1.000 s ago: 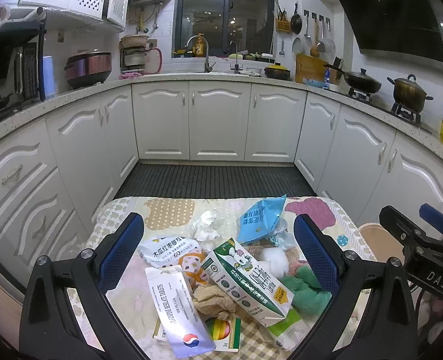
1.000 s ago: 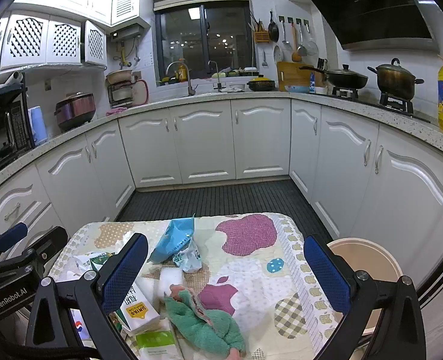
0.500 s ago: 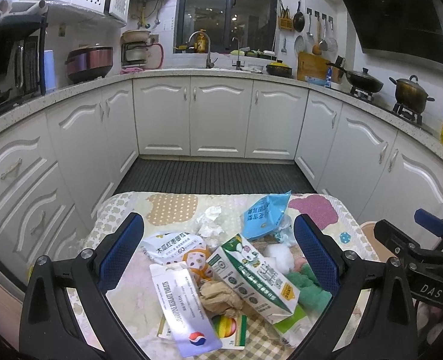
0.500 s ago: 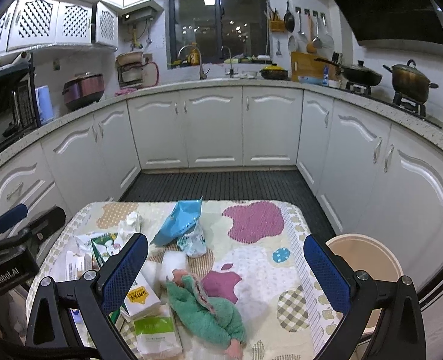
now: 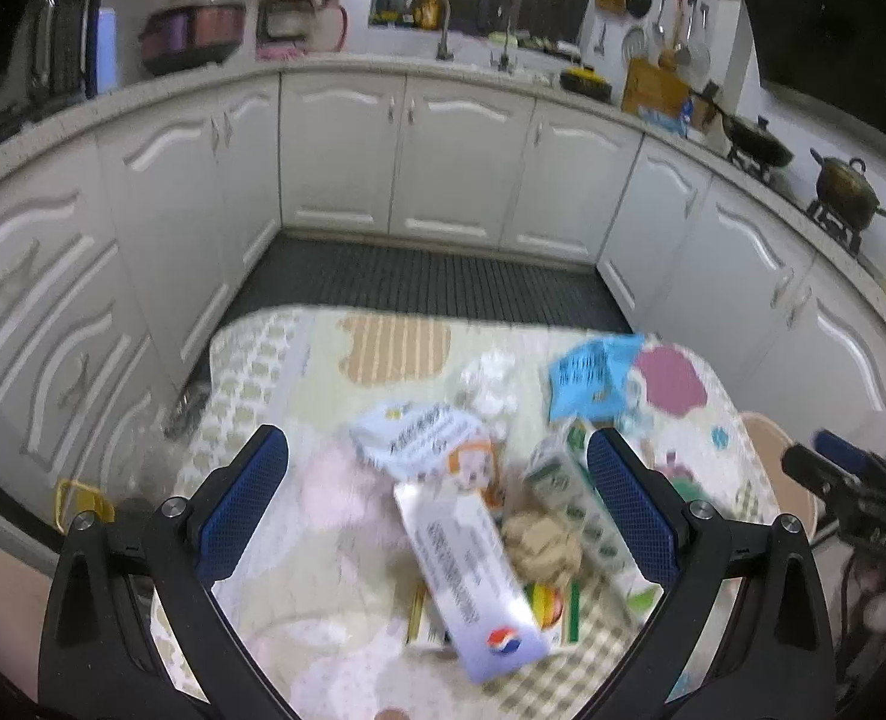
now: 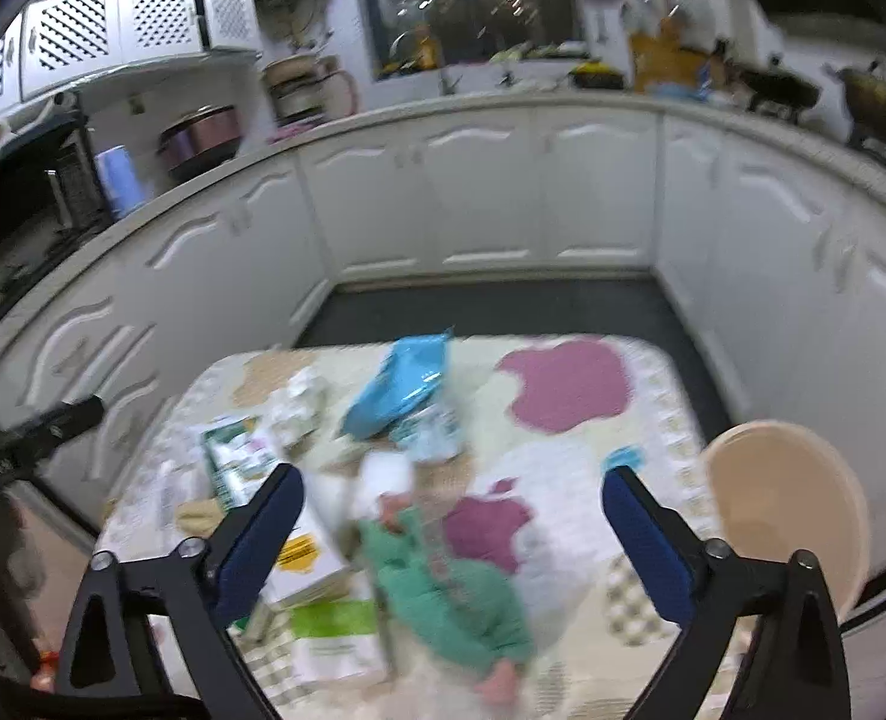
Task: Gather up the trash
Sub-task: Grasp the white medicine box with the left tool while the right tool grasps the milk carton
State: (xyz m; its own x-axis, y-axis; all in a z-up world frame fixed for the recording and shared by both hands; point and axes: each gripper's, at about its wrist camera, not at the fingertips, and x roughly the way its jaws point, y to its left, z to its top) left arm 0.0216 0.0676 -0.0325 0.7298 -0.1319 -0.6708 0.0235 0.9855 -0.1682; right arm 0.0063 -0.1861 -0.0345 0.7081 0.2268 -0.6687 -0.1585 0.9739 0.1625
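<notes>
In the left wrist view, the left hand-held gripper is spread wide above the worktop, pinching nothing; the trash pile lies below between its fingers. In the right wrist view, the right hand-held gripper, its jaws just narrowing slightly, stands spread and empty over a green cloth; a beige bin sits beside the worktop's right edge.

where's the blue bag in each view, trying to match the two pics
Left wrist: the blue bag is right of centre, at the far side of the litter, just above the right finger's tip.
Right wrist: the blue bag is just left of centre, on the far half of the table.
Shared landmark: the purple apple print lies right beside the bag, on its right, in both.
</notes>
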